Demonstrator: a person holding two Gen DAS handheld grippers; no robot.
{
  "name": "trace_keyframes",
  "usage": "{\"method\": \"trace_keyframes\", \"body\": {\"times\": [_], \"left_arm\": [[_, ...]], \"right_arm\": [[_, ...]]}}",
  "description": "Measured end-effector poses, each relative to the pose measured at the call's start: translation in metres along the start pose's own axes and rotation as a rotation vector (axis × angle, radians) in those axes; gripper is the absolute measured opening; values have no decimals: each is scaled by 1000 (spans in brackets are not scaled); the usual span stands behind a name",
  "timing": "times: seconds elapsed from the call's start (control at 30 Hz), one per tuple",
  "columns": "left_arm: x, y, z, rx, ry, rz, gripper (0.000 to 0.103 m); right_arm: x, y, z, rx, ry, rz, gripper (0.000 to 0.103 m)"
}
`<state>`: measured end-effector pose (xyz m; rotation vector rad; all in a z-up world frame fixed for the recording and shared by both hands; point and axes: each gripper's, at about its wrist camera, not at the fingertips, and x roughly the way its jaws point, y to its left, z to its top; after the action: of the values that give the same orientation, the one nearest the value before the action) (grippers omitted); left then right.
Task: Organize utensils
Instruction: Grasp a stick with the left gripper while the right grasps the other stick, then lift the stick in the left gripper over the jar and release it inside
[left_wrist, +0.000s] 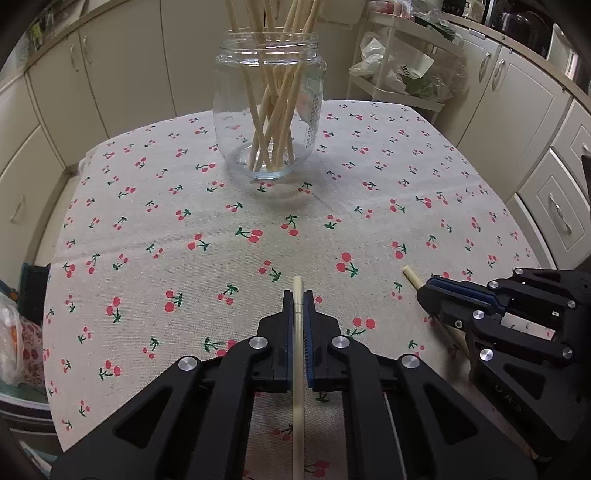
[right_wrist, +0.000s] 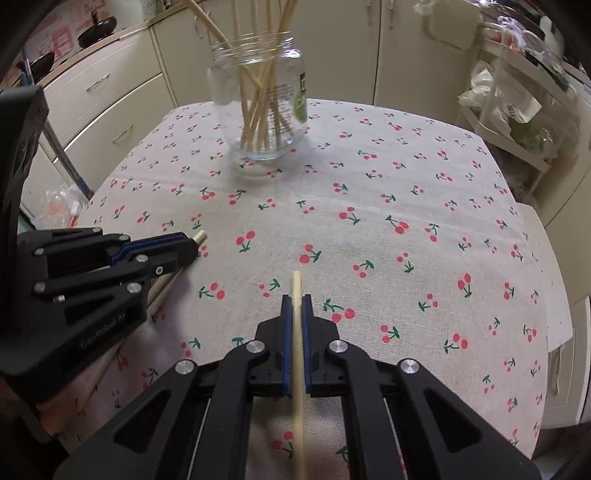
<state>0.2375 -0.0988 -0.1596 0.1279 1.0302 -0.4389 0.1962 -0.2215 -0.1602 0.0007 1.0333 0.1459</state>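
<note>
A clear glass jar (left_wrist: 267, 110) holding several pale wooden chopsticks stands at the far middle of the table; it also shows in the right wrist view (right_wrist: 260, 99). My left gripper (left_wrist: 298, 299) is shut on a chopstick (left_wrist: 297, 369) that lies along its fingers, tip just past them. My right gripper (right_wrist: 295, 301) is shut on another chopstick (right_wrist: 297, 369) in the same way. Each gripper shows in the other's view: the right one (left_wrist: 424, 286) with its chopstick tip (left_wrist: 410, 275), the left one (right_wrist: 194, 242) with its tip (right_wrist: 200, 236). Both are low over the near part of the cloth.
The table wears a beige cloth with red cherries (left_wrist: 221, 221). Cream cabinets (left_wrist: 118, 74) surround it. A white shelf cart with bags (left_wrist: 402, 66) stands behind right. Bags and bins (left_wrist: 14, 332) sit beside the table's left edge.
</note>
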Motion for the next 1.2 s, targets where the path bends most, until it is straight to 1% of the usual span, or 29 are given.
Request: {"method": "trace_keyframes", "body": {"times": [0.07,0.13,0.17,0.23,0.27,0.37,0.4,0.43,0.47,0.5,0.57,0.63,0.67,0.77,0.9,1.07,1.2], "left_arm": [[-1,4,1,-7,5,-19,5],[-5,10,2,-24,-10,-35,5],[-11,16,5,-43,-35,-44,5],[-26,28,11,-87,-111,-71,5],[-40,37,18,-120,-182,-82,5],[-70,57,33,-184,-345,-114,5],[-82,64,39,-206,-415,-125,5],[-90,67,43,-220,-462,-126,5],[-102,73,51,-243,-536,-127,5],[-107,75,56,-256,-571,-121,5],[-120,80,70,-289,-670,-111,5],[-128,82,81,-310,-733,-101,5],[-131,82,90,-326,-781,-97,5],[-133,87,108,-381,-857,-90,5],[-128,98,131,-449,-926,-67,5],[-119,102,151,-478,-982,-46,5],[-111,98,165,-467,-1021,-30,5]], "right_arm": [[0,-2,1,-1,5,10,6],[0,0,2,-24,10,4,6],[0,0,2,-23,7,4,6],[0,-2,1,-2,-3,14,6],[0,-5,1,24,-9,26,6],[-1,-24,2,169,-52,138,6],[-3,-32,2,227,-82,176,6],[-5,-36,1,265,-110,203,6],[-9,-41,1,310,-150,240,6],[-14,-48,1,366,-206,277,6],[-24,-55,3,432,-290,322,6],[-36,-60,6,477,-374,341,6],[-42,-62,8,496,-412,349,6],[-52,-67,12,527,-484,360,6],[-56,-69,15,527,-534,370,6],[-47,-77,10,536,-542,383,6],[-39,-81,5,552,-537,395,6]]}}
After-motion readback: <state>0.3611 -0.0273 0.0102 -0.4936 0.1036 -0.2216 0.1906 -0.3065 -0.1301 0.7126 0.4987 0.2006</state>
